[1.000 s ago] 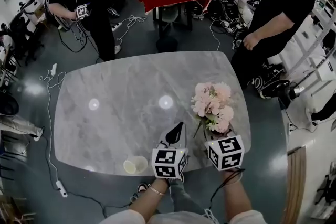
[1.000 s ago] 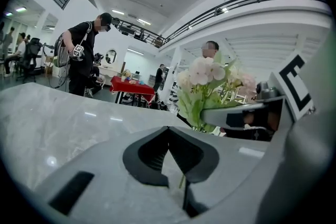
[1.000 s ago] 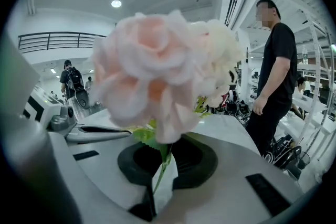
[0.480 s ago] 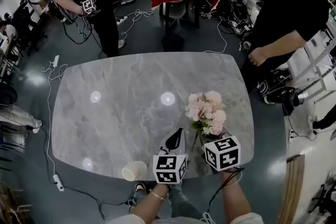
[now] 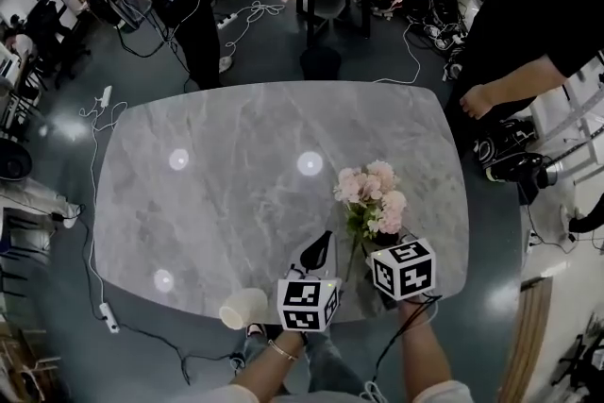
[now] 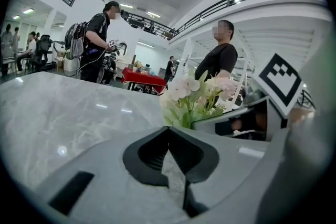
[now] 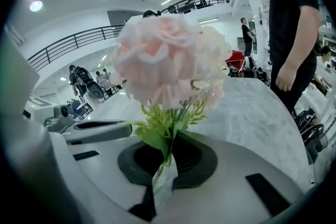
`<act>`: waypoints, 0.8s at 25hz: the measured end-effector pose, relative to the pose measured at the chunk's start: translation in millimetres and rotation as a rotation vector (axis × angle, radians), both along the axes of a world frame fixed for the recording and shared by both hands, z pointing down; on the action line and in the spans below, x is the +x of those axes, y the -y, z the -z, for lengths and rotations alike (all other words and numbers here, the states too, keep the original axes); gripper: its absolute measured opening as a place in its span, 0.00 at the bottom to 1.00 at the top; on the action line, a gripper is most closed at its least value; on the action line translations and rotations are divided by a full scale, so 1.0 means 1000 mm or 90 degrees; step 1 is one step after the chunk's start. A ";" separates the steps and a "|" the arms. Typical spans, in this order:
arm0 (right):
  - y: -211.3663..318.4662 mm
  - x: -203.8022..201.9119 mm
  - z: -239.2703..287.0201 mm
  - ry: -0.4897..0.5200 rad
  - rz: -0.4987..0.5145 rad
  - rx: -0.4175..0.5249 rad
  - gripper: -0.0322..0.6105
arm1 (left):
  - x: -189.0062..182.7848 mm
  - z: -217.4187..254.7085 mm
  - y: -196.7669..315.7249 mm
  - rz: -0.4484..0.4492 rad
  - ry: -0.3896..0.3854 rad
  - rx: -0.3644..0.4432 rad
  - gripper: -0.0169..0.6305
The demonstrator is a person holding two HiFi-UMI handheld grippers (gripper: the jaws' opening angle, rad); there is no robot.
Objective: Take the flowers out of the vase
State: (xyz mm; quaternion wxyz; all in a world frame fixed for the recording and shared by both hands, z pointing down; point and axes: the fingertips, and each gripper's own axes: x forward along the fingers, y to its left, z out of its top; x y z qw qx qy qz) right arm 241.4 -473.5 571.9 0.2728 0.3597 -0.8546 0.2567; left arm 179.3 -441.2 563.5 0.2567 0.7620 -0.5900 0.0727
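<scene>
R tongs (image 7: 167,162) clenched on the stems of the pink-white bouquet (image 7: 163,57), w/ a clear wrap round them at the pinch. L tongs (image 6: 169,157) shut tight just beside; nothing plainly caught in them. Vs a sec ago both sit lower & the bouquet has sunk closer to the worktop (image 5: 236,175), by its near edge, right of middle. No vase round the stems, so flowers look already out, prob. being laid down. Pale cup-like vessel (image 5: 243,307) at the near edge, left of L tongs: maybe the vase, can't confirm.

Head view looks steeply down on the marble table (image 5: 236,193); both gripper views skim it close, sharing the flowers (image 5: 370,198)
</scene>
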 end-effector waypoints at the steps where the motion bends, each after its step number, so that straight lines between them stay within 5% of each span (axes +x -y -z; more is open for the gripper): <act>1: 0.002 0.000 -0.004 0.006 -0.002 -0.005 0.08 | 0.000 -0.002 0.000 -0.002 0.000 -0.002 0.04; 20: 0.017 -0.003 -0.055 0.082 -0.034 -0.083 0.08 | -0.003 -0.035 0.020 0.003 0.003 -0.026 0.04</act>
